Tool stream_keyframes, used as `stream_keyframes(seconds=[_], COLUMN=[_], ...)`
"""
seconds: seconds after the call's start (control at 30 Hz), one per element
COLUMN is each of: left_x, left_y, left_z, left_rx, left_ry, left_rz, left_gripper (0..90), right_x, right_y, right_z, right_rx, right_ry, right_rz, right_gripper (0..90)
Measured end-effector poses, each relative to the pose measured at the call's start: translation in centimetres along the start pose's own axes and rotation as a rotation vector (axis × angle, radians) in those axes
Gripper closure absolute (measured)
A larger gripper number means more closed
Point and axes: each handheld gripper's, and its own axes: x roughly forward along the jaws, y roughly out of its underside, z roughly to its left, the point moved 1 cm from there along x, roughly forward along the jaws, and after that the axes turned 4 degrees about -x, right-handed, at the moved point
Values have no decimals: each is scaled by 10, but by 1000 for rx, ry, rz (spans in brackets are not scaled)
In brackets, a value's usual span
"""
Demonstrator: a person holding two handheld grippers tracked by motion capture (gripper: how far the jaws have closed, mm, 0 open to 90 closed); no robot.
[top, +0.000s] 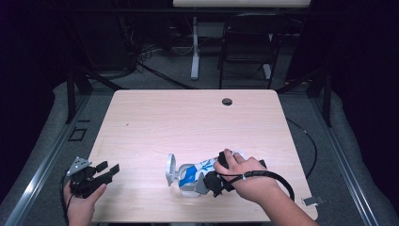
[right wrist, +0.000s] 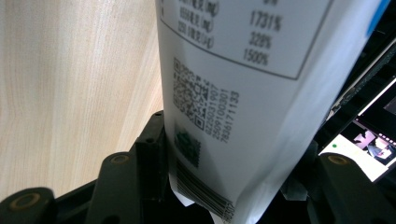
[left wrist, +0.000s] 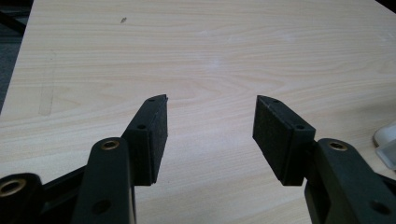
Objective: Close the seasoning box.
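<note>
so my right gripper (top: pixel 214 181) has its jaws clamped on the pouch (top: pixel 190 173), which lies near the front edge of the surface (top: pixel 188 122), cap end pointing left. that grasp looks done; lifting or moving it is, i judge, still ahead. my left gripper (top: pixel 106 172) hangs at the front left corner, jaws wide apart, holding nothing.
</note>
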Motion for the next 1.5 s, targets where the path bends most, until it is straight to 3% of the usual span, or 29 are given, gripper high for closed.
stream_keyframes(seconds=[0.47,1.5], left_x=[0,0], left_y=[0,1], left_z=[0,1], left_rx=[-1,-4], left_ry=[-1,-3], left_rz=[1,-4], left_gripper=[457,457], right_x=[-2,-2], right_y=[1,1], right_z=[-1,0], right_rx=[-18,-17], right_ry=[8,8], right_rz=[24,21], right_gripper=[467,475])
